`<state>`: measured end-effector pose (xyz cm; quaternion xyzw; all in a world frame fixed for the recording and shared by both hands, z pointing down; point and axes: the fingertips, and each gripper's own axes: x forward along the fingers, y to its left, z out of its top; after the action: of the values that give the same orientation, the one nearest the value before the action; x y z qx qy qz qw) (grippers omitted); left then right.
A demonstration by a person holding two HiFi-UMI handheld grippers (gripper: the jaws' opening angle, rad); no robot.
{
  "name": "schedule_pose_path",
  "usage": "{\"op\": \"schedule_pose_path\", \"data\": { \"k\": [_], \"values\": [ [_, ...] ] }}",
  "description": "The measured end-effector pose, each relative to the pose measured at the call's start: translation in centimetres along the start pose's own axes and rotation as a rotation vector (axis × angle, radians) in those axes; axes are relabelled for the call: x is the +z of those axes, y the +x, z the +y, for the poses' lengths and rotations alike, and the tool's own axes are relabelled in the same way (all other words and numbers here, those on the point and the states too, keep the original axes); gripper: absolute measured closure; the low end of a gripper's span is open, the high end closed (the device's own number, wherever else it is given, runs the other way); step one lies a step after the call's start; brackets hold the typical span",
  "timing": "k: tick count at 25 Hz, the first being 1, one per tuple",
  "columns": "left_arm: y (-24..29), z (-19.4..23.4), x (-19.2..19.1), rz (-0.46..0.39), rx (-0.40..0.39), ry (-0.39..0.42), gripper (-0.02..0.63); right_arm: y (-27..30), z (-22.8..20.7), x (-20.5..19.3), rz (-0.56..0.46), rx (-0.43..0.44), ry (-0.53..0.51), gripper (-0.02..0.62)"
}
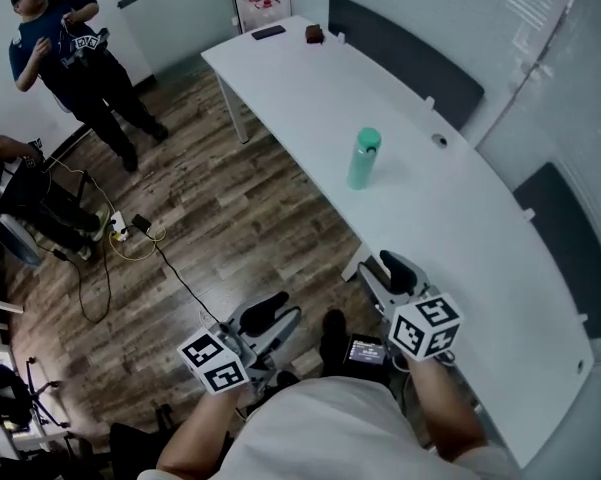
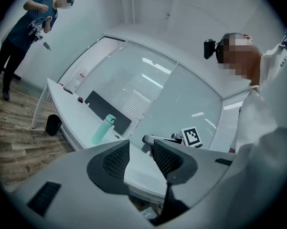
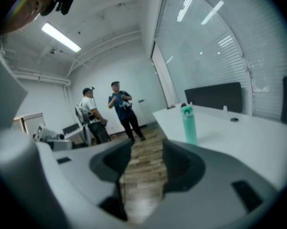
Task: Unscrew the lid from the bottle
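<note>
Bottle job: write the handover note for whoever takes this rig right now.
Left hand-held gripper: open, empty.
Right hand-held gripper: open, empty.
Bottle: upright on the table, ahead of both grippers; neither touches it. Lid is on.
Done: nothing yet.
Left: reach the bottle, hold it, unscrew the lid.

A mint-green cylindrical bottle (image 1: 362,163) with a matching lid (image 1: 368,139) stands upright near the middle of the long white curved table (image 1: 480,238). The grey left gripper (image 1: 277,313) is over the brown wooden floor (image 1: 210,218), and the grey right gripper (image 1: 385,268) is at the table's near edge. Both are well apart from the bottle.
</note>
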<state>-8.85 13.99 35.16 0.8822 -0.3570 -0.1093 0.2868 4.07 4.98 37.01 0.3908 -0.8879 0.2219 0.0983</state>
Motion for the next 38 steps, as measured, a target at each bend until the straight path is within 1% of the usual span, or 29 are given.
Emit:
{"op": "schedule_pose_path", "data": {
  "k": [5,8,15,20,25,31,34,38],
  "values": [
    [5.1,1.9,1.5,-0.007,0.013,-0.005,0.440,2.4,-3.8,1.6,0.024,0.023,-0.004,0.393],
    [7.4,2.5,1.6,0.003,0.022,-0.006,0.440,3.3,-5.7,2.0,0.031,0.029,0.011,0.393],
    [10.2,3.5,1.9,0.029,0.031,0.000,0.439,4.3,-7.7,3.0,0.025,0.035,0.018,0.393],
    [11.2,4.6,2.8,0.051,0.006,0.010,0.437,4.8,-8.0,3.7,0.021,0.004,0.018,0.390],
    [11.5,5.8,3.4,0.091,-0.030,0.021,0.436,5.0,-7.9,3.9,0.002,-0.058,0.029,0.388],
    [11.8,7.6,4.6,0.109,-0.060,0.032,0.430,5.7,-7.8,4.5,-0.005,-0.119,0.027,0.383],
    [12.1,8.1,4.5,0.129,-0.079,0.029,0.425,6.0,-7.7,4.6,-0.003,-0.139,0.030,0.380],
    [13.5,8.9,4.6,0.145,-0.086,0.056,0.419,6.6,-8.3,5.1,-0.010,-0.148,0.017,0.376]
  ]
}}
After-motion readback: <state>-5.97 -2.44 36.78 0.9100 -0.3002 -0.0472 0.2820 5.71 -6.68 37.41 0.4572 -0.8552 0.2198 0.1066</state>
